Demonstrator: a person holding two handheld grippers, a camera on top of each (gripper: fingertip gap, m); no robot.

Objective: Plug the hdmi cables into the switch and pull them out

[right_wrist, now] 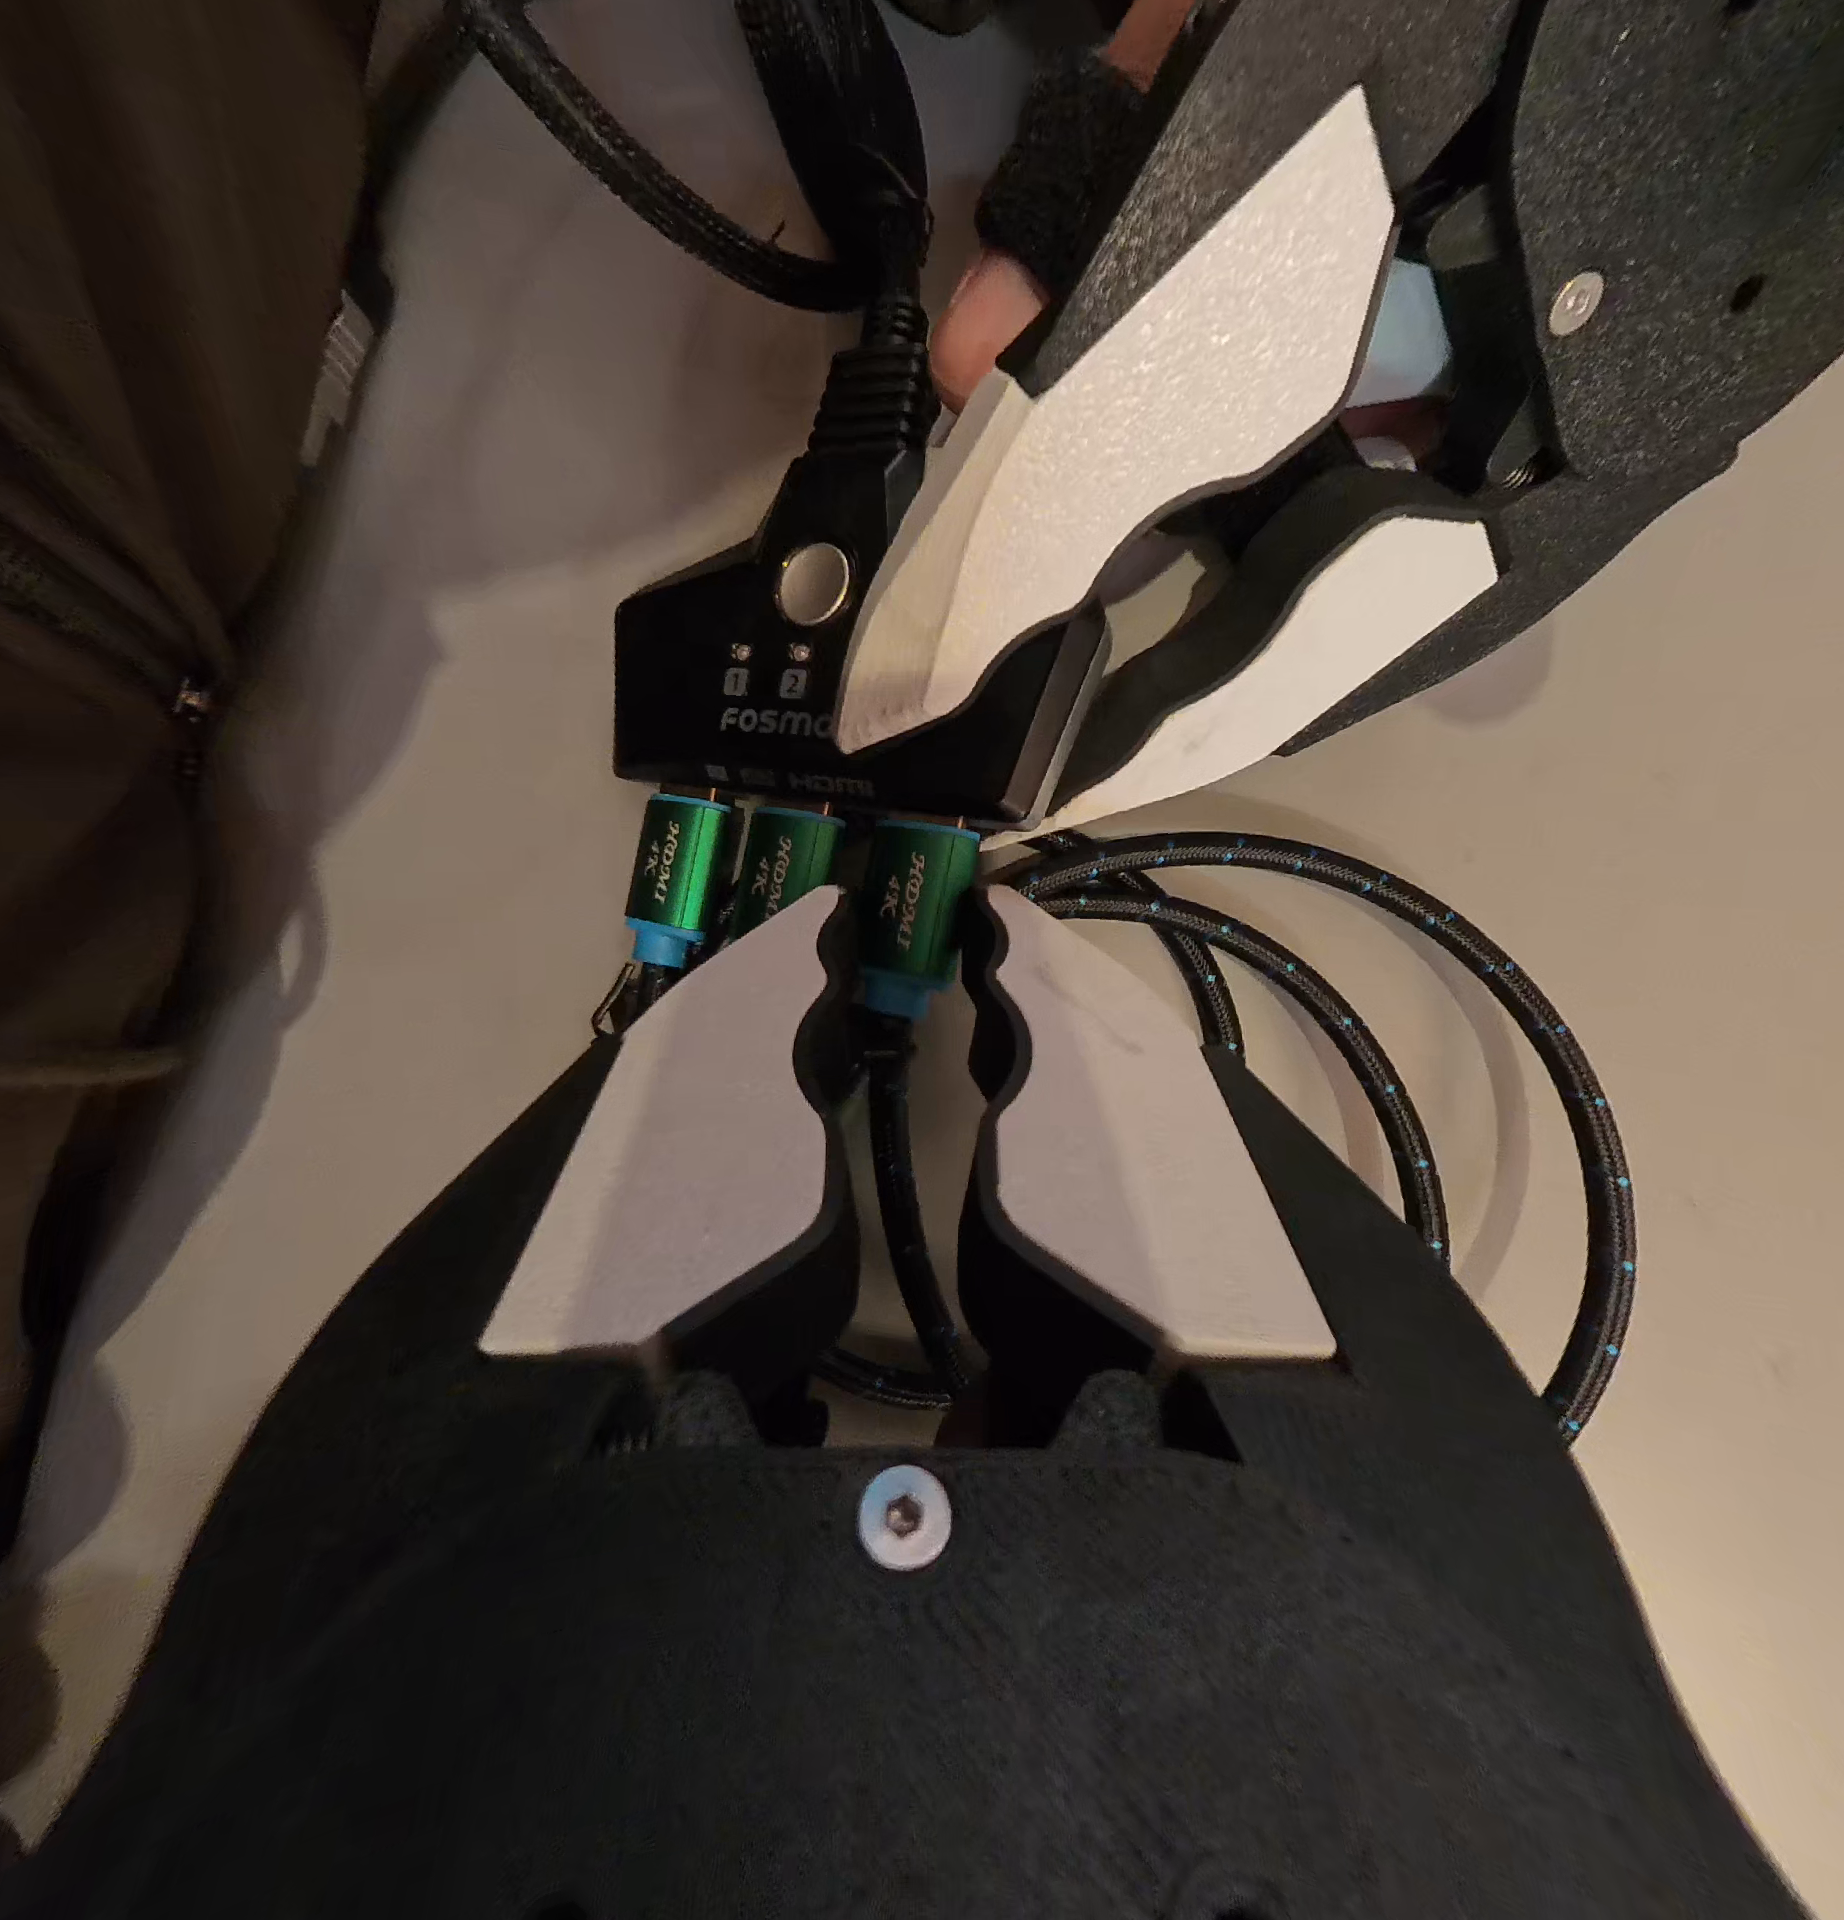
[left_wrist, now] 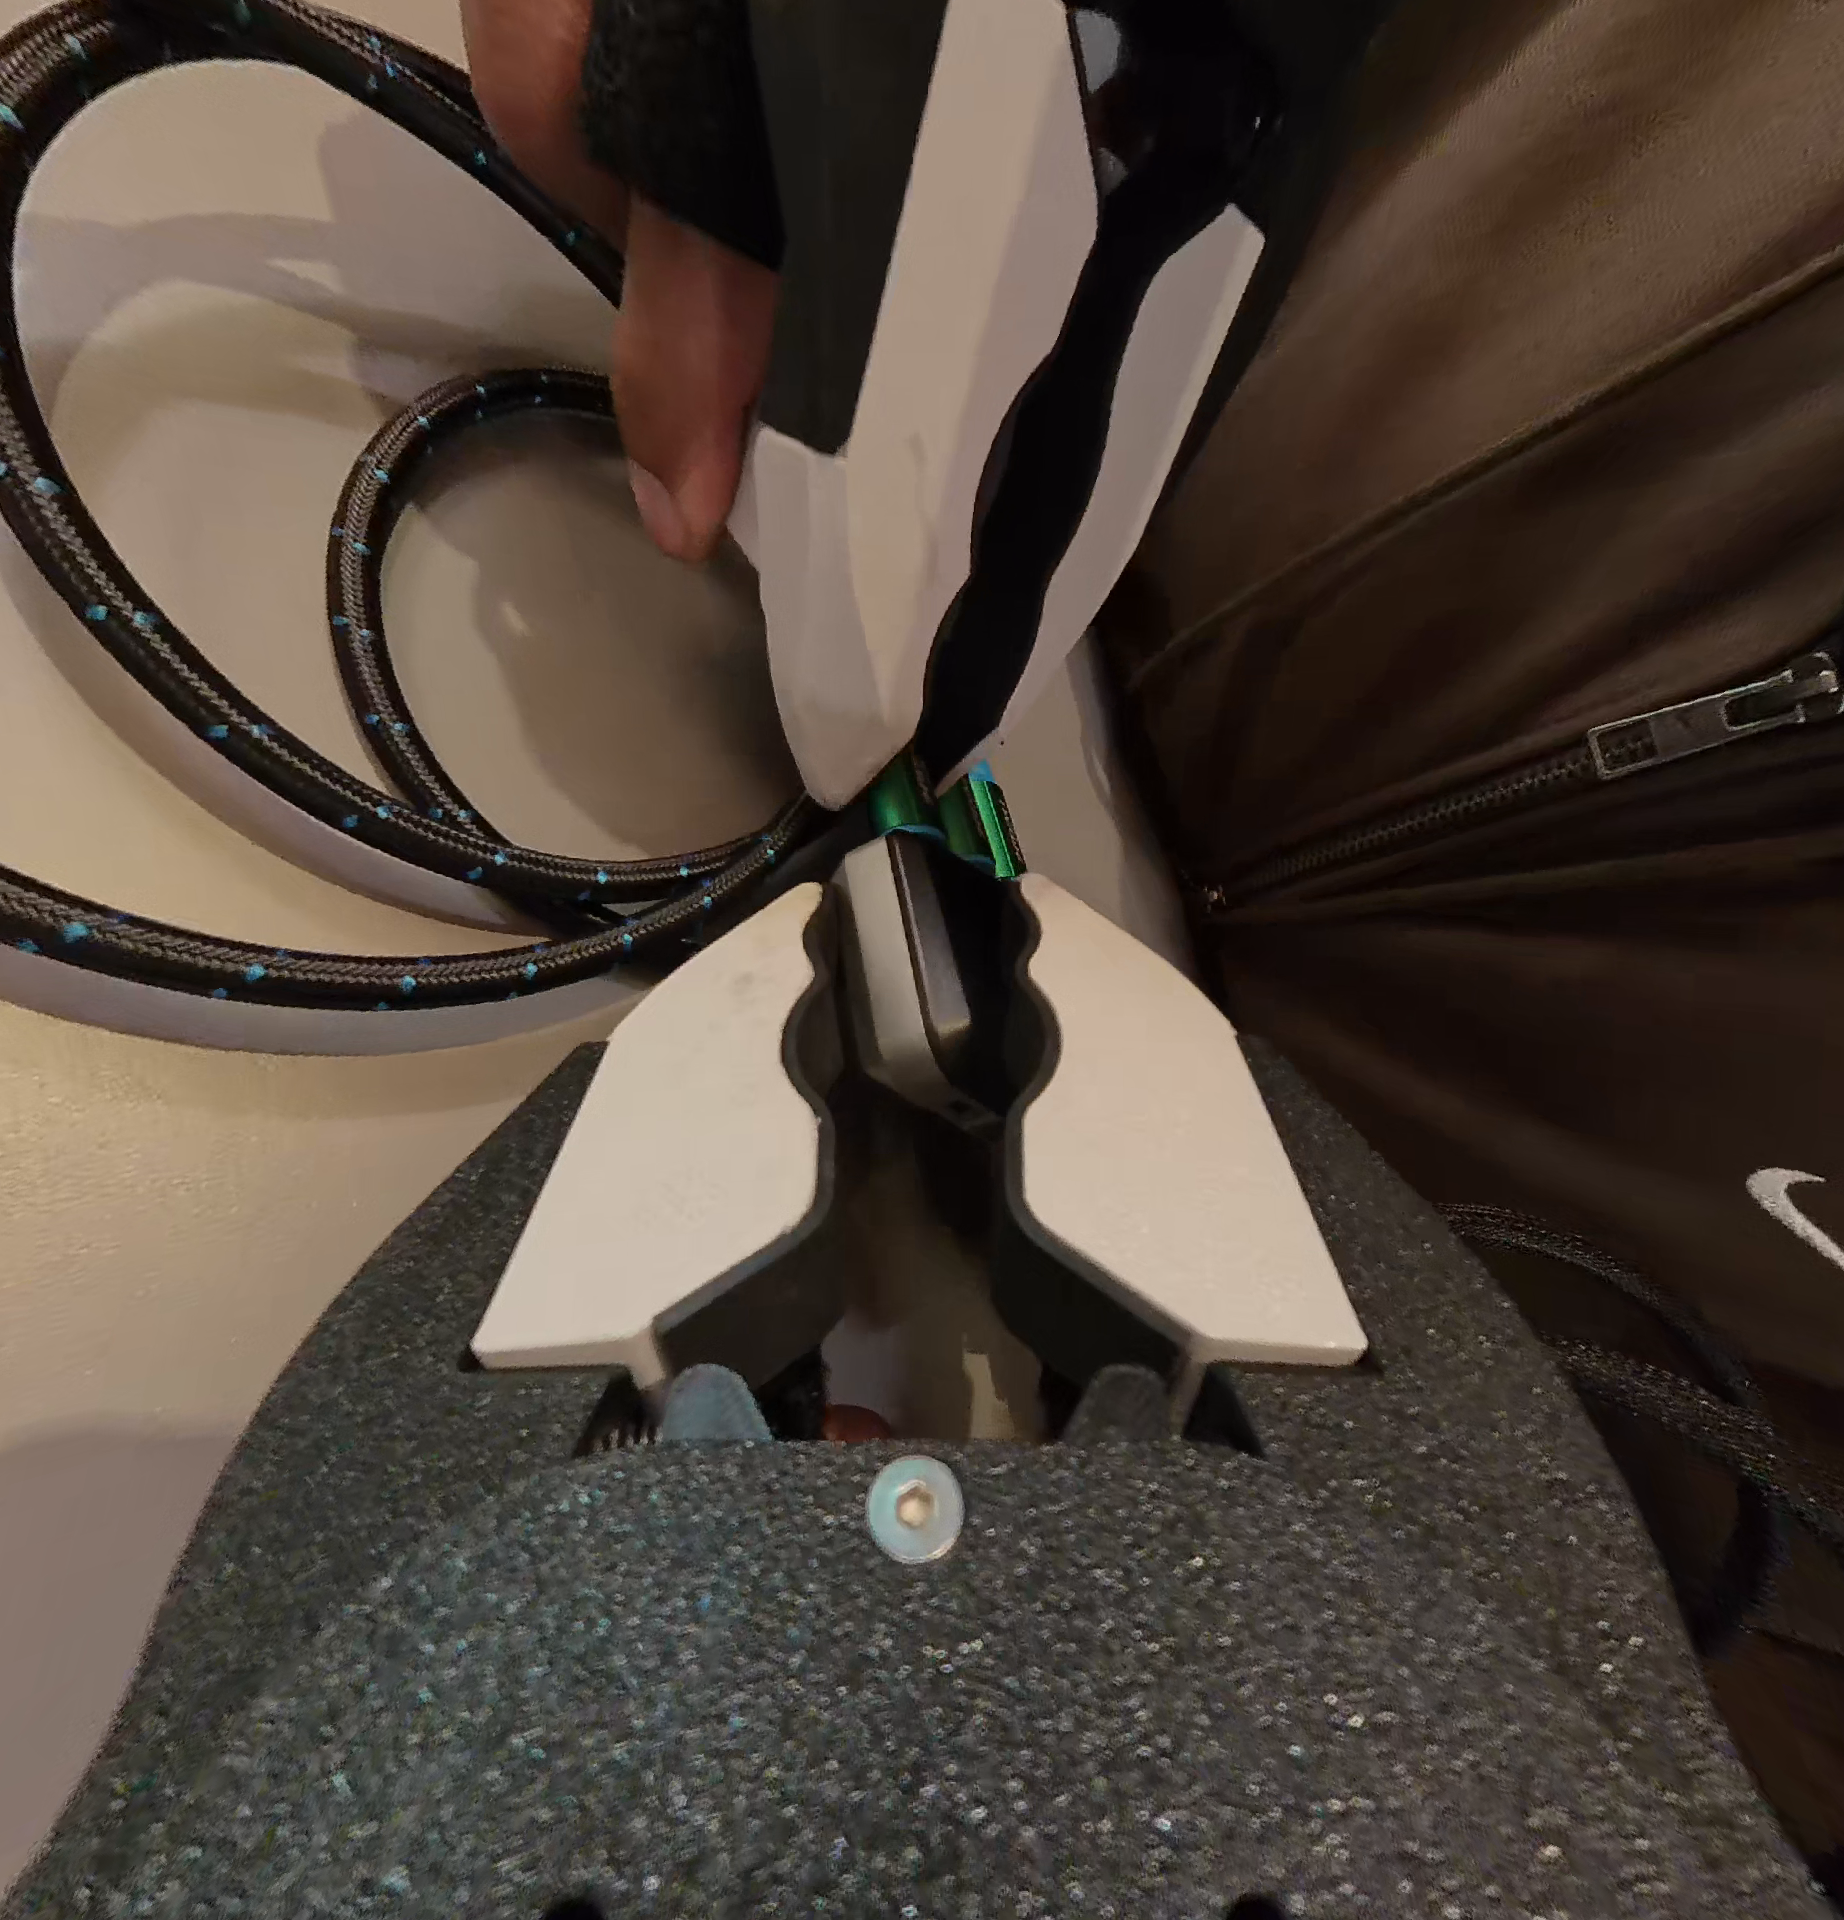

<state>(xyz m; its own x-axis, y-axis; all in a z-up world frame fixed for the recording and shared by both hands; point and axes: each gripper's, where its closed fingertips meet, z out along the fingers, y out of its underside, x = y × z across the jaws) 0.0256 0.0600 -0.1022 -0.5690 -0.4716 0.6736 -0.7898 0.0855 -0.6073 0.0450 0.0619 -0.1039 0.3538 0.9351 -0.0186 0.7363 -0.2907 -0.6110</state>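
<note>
A black switch box with a round button lies over a cream table; three green metal plugs sit in its near edge. My left gripper is shut on the box, seen edge-on between its fingers. In the right wrist view it comes in from the upper right and clamps the box's right end from above and below. My right gripper is shut on the rightmost green plug, its pads on both sides. In the left wrist view it reaches down from above onto the green plugs.
Black braided cables with blue flecks loop over the table, also in the right wrist view. A thick black cable leaves the box's far end. A dark brown zipped bag lies close beside the box, also seen here. Left and right tips are no more than a few centimetres apart.
</note>
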